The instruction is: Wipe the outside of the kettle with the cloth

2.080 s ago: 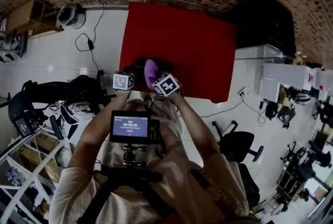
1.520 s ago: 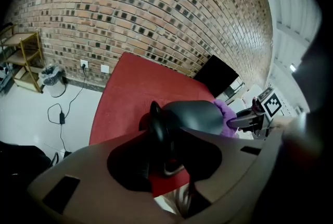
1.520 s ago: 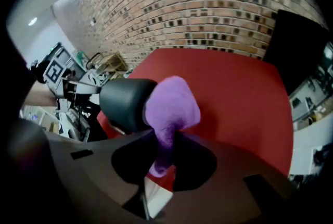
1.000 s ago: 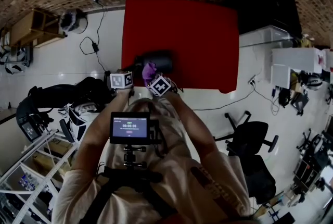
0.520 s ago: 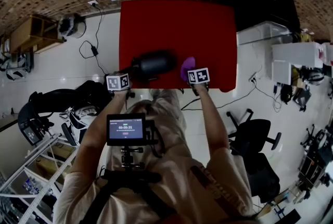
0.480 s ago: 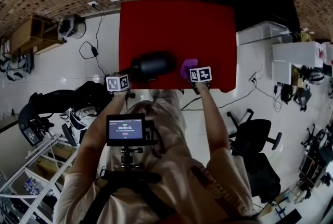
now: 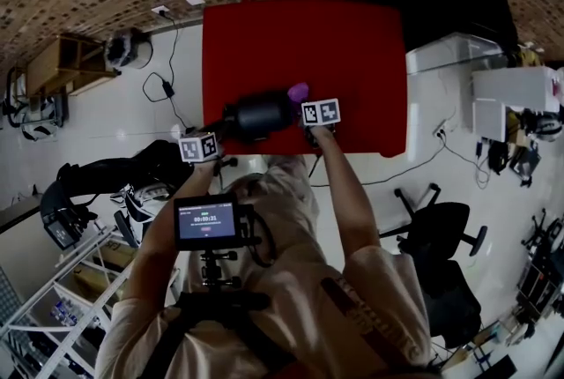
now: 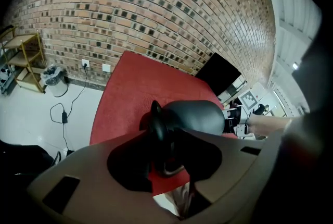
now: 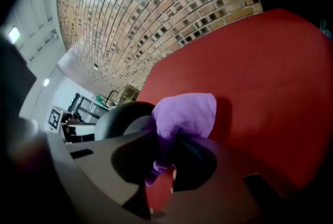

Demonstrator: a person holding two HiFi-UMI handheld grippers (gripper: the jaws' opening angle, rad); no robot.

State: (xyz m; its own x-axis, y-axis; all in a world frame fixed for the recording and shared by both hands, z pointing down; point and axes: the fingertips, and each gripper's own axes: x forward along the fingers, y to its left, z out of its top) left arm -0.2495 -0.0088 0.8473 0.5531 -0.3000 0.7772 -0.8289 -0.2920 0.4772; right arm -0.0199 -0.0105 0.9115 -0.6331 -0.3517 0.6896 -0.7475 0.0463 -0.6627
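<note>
Kettle: dark grey, rounded, smooth-shelled kettle over the near part of the red-topped table, its body stretching from the handle toward the right. Whether it rests on the top or hangs just above it cannot be told.
Handle: dark curved loop handle at the kettle's left end, on the side nearest the person.
Left gripper: left gripper clamped on the handle, jaws nearly together with the loop pinched between them.
Right gripper: right gripper closed on a bunched fold of the cloth, most of which bulges out past the tips.
Cloth: purple, fluffy, soft cloth at the kettle's right end, by its far side. Whether it touches the shell or sits just apart cannot be told.
Step in hand: probably setting the cloth against the shell for a stroke along it.
How the kettle handles: stiff, likely fairly heavy, with a smooth, slippery skin, so it may twist about the handle when pushed sideways. The handle is the sound place to hold it, and firmly.
How the cloth handles: light and limp, and it folds under pressure. It is best gripped by a thick bunch, leaving a free pad to drag over the shell.
Risk: hard pressure on the rounded side could roll the body or pull the cloth from the jaws.
</note>
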